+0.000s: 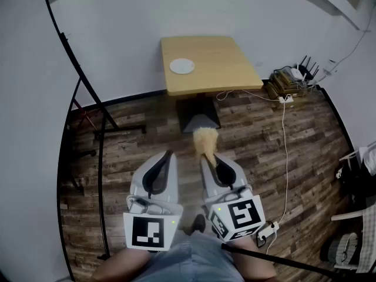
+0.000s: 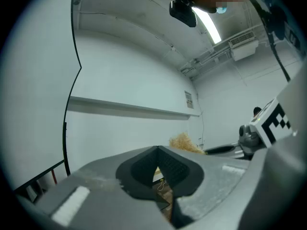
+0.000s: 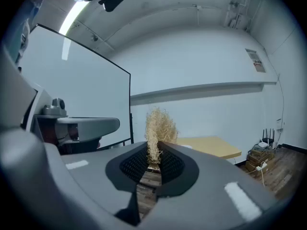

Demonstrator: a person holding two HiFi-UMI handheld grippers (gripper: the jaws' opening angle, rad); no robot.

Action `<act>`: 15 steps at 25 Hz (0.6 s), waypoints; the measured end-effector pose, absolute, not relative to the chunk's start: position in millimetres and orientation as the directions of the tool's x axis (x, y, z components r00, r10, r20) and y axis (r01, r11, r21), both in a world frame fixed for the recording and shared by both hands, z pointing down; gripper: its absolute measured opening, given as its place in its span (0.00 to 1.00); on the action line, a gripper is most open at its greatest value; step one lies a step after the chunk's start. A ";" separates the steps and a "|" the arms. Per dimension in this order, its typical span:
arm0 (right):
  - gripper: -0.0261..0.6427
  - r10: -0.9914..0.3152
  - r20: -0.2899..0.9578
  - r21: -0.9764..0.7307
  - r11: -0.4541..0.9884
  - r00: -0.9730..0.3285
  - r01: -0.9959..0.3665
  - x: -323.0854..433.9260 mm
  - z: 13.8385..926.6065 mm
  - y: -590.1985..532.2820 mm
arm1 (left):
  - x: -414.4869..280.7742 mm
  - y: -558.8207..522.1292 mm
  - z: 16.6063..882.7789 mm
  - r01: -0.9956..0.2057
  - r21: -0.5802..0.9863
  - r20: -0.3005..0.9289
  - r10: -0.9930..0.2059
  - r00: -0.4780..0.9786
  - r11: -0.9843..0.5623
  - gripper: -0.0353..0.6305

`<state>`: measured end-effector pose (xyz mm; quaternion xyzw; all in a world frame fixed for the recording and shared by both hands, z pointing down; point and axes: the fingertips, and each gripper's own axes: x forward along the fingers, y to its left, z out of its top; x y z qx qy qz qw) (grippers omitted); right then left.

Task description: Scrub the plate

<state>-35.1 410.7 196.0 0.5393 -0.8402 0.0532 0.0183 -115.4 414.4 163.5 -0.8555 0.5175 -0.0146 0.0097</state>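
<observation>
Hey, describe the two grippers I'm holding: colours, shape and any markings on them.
Both the left gripper and the right gripper have smooth light grey shells that taper to a point, with black textured pads lining the jaws. Each carries a white cube printed with black square markers and showing a small green light. The person wears pale blue denim. No sleeves are visible.

- scrubber [image 1: 205, 138], centre frame: straw-coloured fibre, coarse, frizzy, dry-looking
- left gripper [image 1: 169, 155] and right gripper [image 1: 207, 157]: grey plastic shells, smooth, matt
- pads [image 3: 173, 166]: black, ribbed, rubbery look
- plate [image 1: 182, 66], upper centre: white, smooth
- table [image 1: 226, 63]: light wood-look top, matt
- floor [image 1: 264, 140]: dark wood planks, grainy, low sheen
- wall [image 1: 117, 16]: white, smooth, matt
</observation>
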 end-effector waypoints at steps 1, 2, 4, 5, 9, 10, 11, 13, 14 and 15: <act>0.11 -0.904 0.087 -0.070 0.414 -0.419 -0.908 -31.7 196.4 411.7 | -111.9 415.5 163.7 -0.885 -0.035 0.015 -0.886 0.464 -0.464 0.08; 0.11 -0.903 0.088 -0.072 0.415 -0.420 -0.907 -28.4 196.8 412.7 | -108.5 416.5 163.9 -0.885 -0.038 0.015 -0.886 0.464 -0.465 0.08; 0.11 -0.902 0.090 -0.076 0.417 -0.422 -0.906 -22.4 198.0 414.0 | -102.2 418.0 164.6 -0.885 -0.040 0.018 -0.886 0.464 -0.464 0.08; 0.11 -0.901 0.092 -0.079 0.418 -0.424 -0.905 -19.8 198.7 414.1 | -99.5 418.4 165.0 -0.885 -0.041 0.021 -0.886 0.463 -0.463 0.08; 0.11 -0.896 0.088 -0.093 0.428 -0.436 -0.899 -10.1 200.3 413.1 | -89.4 418.6 165.5 -0.889 -0.053 0.029 -0.890 0.455 -0.456 0.08; 0.11 -0.894 0.085 -0.096 0.432 -0.440 -0.897 -7.5 200.6 413.0 | -86.5 418.9 165.5 -0.890 -0.056 0.030 -0.891 0.452 -0.453 0.08; 0.11 -0.892 0.084 -0.099 0.435 -0.443 -0.895 -4.7 201.1 413.0 | -83.4 419.4 165.8 -0.891 -0.058 0.032 -0.893 0.449 -0.450 0.08; 0.11 -0.888 0.081 -0.109 0.443 -0.452 -0.890 1.5 203.4 412.3 | -77.0 419.8 168.2 -0.895 -0.059 0.036 -0.896 0.442 -0.443 0.08; 0.11 -0.886 0.077 -0.120 0.447 -0.457 -0.887 4.9 204.8 411.7 | -73.7 419.9 170.0 -0.896 -0.061 0.041 -0.898 0.438 -0.439 0.08; 0.11 -0.883 0.074 -0.136 0.451 -0.463 -0.882 8.4 206.3 411.4 | -70.5 420.2 171.9 -0.898 -0.063 0.046 -0.900 0.433 -0.436 0.08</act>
